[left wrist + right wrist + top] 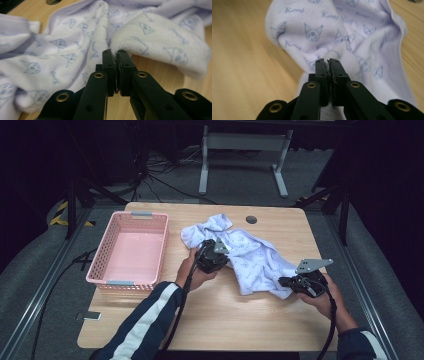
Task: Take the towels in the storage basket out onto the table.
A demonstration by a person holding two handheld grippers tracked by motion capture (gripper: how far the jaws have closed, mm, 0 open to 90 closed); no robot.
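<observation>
Both of your grippers are clamped on the printed cloth [245, 252], which lies crumpled across the middle of the table [225, 320] with its long axis running from the far left down to the near right: your left gripper [212, 256] pinches a fold near the middle, your right gripper [290, 282] the near-right corner. From above you see the pink basket [129, 251] off to the left, nearer your left hand; each gripper view shows fabric nipped between the jaw tips.

A pale lilac towel [317, 27] carries a repeated blue script word, apparently "Kuromi", printed among cartoon faces; the lettering stays partly blurred.
</observation>
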